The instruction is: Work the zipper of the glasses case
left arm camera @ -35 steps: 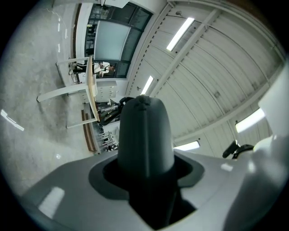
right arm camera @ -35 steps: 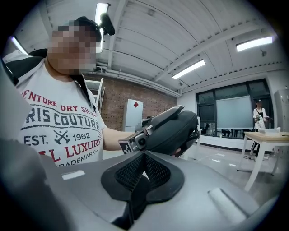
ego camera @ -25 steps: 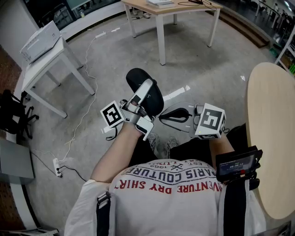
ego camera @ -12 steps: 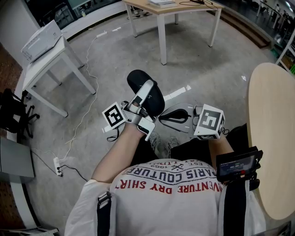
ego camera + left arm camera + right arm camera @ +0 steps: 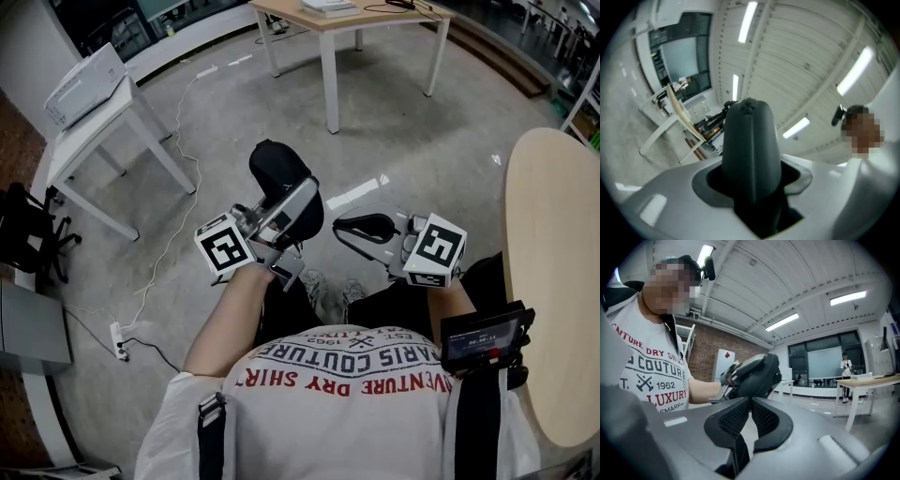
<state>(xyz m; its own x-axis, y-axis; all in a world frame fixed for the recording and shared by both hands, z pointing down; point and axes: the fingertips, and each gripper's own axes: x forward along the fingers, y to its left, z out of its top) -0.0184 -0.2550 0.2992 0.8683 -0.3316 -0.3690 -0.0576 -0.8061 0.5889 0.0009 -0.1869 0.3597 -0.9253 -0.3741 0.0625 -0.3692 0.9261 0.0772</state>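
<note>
The black glasses case (image 5: 275, 169) is held up in front of me, over the floor. My left gripper (image 5: 286, 208) is shut on its near end. In the left gripper view the case (image 5: 751, 145) fills the gap between the jaws and rises as a dark rounded shape. My right gripper (image 5: 367, 228) hangs to the case's right, apart from it. Its jaws are opening: in the right gripper view a narrow slit shows between the ribbed pads (image 5: 766, 417), with nothing in it. Beyond them is the case (image 5: 759, 376) in the left gripper. I cannot make out the zipper.
A round wooden tabletop (image 5: 553, 281) stands close on my right. A white table (image 5: 94, 122) with a box on it is at far left, and another table (image 5: 347, 19) is ahead. A power strip (image 5: 117, 339) and its cable lie on the floor.
The right gripper was at the case's near end with its jaws closed. It has drawn away to the right and its jaws have parted a little. The left gripper has tilted the case up and leftward.
</note>
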